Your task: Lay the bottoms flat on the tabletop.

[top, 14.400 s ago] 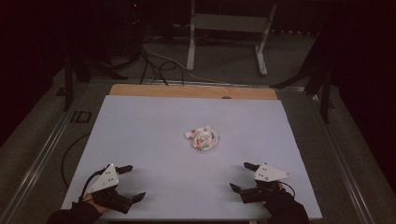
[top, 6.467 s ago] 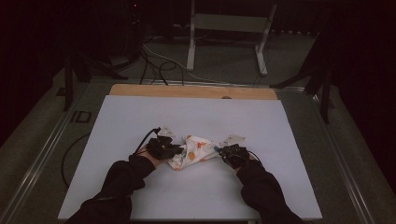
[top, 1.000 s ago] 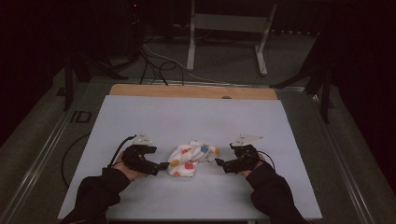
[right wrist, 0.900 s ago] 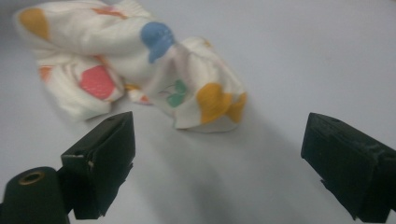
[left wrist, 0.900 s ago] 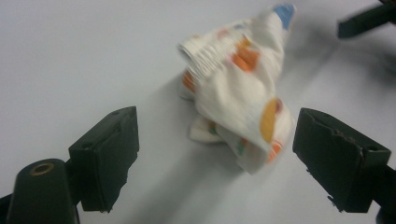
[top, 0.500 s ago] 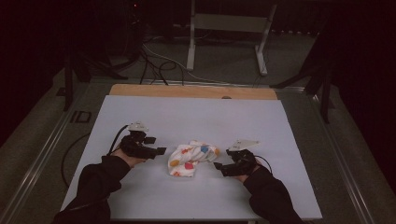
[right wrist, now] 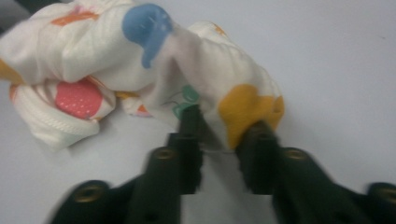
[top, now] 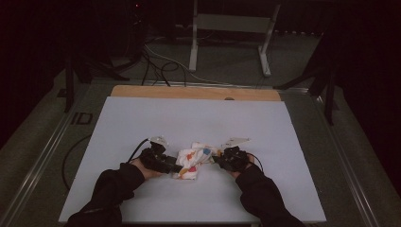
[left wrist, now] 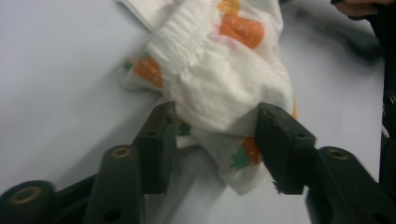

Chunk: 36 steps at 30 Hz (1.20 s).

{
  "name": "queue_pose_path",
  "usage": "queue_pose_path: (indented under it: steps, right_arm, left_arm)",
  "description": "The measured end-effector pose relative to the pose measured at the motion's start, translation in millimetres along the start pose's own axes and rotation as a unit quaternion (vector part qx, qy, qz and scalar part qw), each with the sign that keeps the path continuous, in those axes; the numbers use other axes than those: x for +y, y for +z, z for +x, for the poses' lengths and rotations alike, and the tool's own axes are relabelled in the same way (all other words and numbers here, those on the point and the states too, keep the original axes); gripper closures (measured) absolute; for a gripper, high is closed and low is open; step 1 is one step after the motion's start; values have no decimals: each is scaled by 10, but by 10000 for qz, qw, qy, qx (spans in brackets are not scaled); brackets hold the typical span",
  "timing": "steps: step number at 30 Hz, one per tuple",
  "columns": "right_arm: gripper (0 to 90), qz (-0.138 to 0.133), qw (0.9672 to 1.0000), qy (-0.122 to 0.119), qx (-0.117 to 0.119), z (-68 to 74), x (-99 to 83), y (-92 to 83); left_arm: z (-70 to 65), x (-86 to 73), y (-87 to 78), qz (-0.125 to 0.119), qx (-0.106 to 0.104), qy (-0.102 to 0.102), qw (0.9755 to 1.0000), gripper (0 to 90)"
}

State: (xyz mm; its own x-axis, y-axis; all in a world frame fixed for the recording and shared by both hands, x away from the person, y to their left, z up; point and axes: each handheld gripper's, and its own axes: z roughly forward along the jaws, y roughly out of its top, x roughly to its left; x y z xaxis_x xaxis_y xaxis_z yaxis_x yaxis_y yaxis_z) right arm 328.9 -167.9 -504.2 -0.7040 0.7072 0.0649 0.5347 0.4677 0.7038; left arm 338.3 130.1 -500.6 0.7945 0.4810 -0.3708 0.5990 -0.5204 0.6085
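Note:
A small white cloth (top: 195,161) printed with coloured shapes lies crumpled at the middle of the white table (top: 189,118). My left gripper (top: 176,167) is at the cloth's left end. In the left gripper view its jaws have just been closing, and the gripper (left wrist: 215,135) now presses on a thick bunch of the cloth (left wrist: 219,79) from both sides. My right gripper (top: 216,160) is at the right end. Its jaws have also just been closing, and the gripper (right wrist: 224,126) pinches a thin fold of the cloth (right wrist: 93,56) beside a yellow patch.
A wooden strip (top: 194,92) runs along the table's far edge. Beyond it stand a metal frame (top: 227,42) and loose cables (top: 156,56) on the dark floor. White tabletop lies bare to the left, right and far side of the cloth.
Both hands have come inward and down to the two ends of the cloth. Both pairs of jaws have closed onto it, and the cloth now looks stretched a little between them.

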Motion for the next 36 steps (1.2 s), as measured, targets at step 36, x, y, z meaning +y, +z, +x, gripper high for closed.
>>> queue_pose_path:
  steps: [36]
  right_arm:
    - [891,463,9985,263,-93,-428,-293,-496]
  left_arm:
    - [-509,18,68,1,1069,598,9925,768]
